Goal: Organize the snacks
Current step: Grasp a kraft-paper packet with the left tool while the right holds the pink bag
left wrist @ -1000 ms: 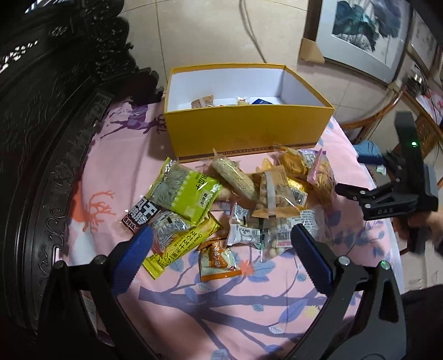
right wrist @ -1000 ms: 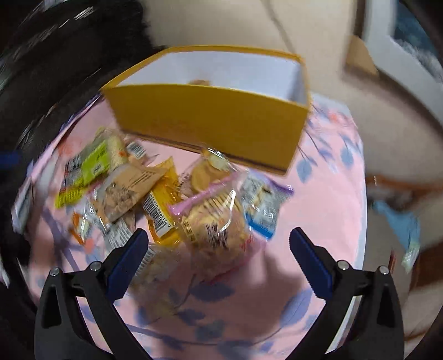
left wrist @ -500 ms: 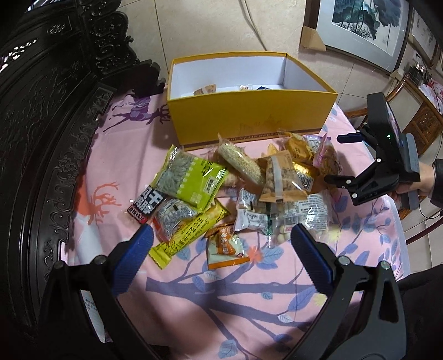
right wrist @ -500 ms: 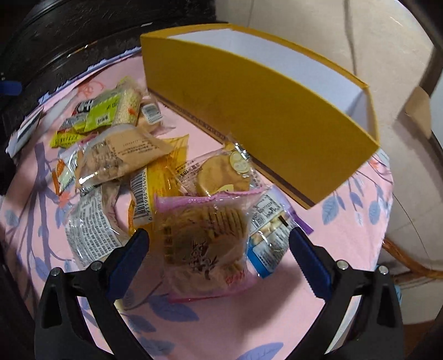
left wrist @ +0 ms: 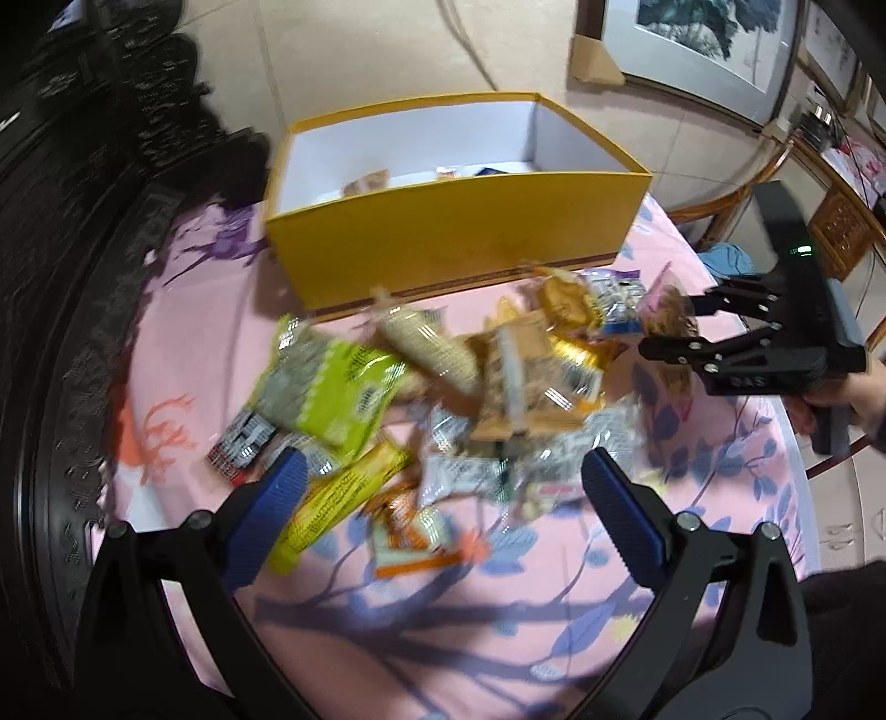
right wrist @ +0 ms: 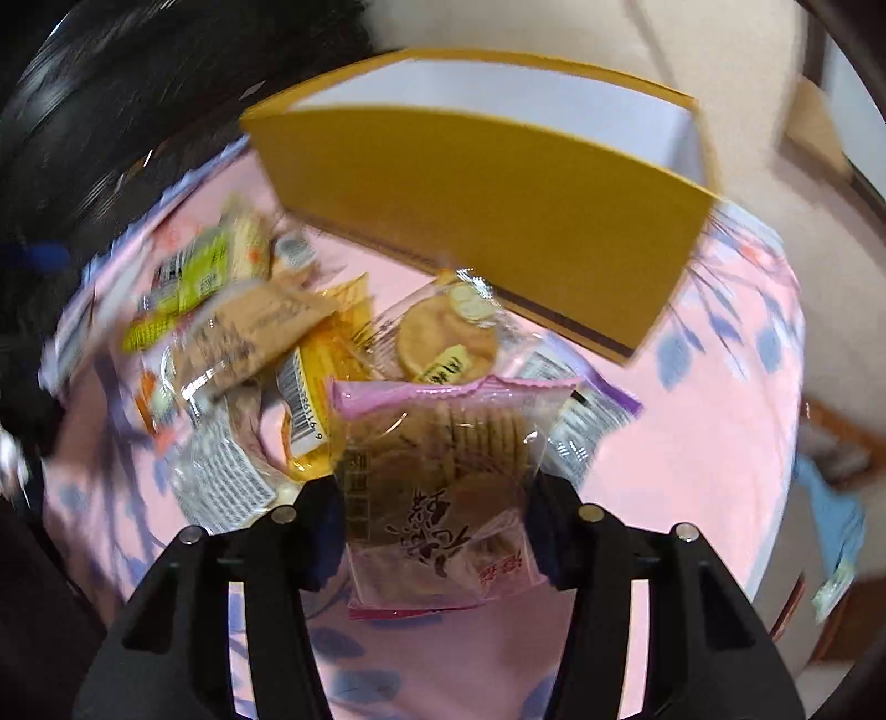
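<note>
A pile of snack packets lies on the pink tablecloth in front of an open yellow box with a few packets inside. My right gripper is shut on a pink-edged cracker packet and holds it over the pile, near the box. It also shows in the left wrist view at the pile's right end with the cracker packet. My left gripper is open and empty above the near side of the pile.
Dark carved wooden furniture borders the table's left side. A framed picture leans on the floor behind the box. A wooden chair with blue cloth stands to the right.
My right gripper has closed on the pink-edged cracker packet and lifted it. My left gripper has moved closer to the pile and stays open.
</note>
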{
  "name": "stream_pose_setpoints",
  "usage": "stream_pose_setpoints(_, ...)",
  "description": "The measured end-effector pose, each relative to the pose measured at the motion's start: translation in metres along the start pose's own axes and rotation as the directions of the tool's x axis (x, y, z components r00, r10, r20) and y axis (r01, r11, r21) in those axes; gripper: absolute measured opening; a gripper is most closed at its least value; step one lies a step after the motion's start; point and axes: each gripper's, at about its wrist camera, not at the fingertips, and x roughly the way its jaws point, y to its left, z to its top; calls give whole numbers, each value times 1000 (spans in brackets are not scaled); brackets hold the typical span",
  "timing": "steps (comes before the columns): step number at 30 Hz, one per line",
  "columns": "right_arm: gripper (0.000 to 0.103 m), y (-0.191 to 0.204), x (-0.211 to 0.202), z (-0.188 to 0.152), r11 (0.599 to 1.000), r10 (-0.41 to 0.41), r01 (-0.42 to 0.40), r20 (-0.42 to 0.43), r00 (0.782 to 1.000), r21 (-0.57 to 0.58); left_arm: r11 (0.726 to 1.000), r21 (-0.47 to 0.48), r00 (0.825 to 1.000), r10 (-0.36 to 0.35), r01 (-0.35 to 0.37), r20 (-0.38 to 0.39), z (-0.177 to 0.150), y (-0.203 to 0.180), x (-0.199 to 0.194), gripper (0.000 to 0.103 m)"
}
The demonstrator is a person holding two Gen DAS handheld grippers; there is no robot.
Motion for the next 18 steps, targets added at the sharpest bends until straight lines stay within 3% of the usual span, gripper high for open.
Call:
stream_pose_setpoints(7, 54, -1, -39, -25, 967, 6, -27, 84, 996, 255, 994, -69, 996, -82, 81, -17, 28, -20, 28, 101)
stream_pose_setpoints(11, 54, -3, -46, -37, 914, 1, -46, 112, 994, 404, 981, -141, 989, -138, 131, -45, 37, -21, 44, 101)
stream_pose_setpoints(15, 54, -3, -48, -40, 877, 27, -93, 145, 989, 472, 968, -208, 985, -157, 139, -71, 41, -19, 62, 101)
stream_pose_setpoints(18, 54, -1, -50, -38, 880, 29, -101, 161, 987, 465, 976, -197, 986, -114, 88, -125, 42, -24, 80, 101)
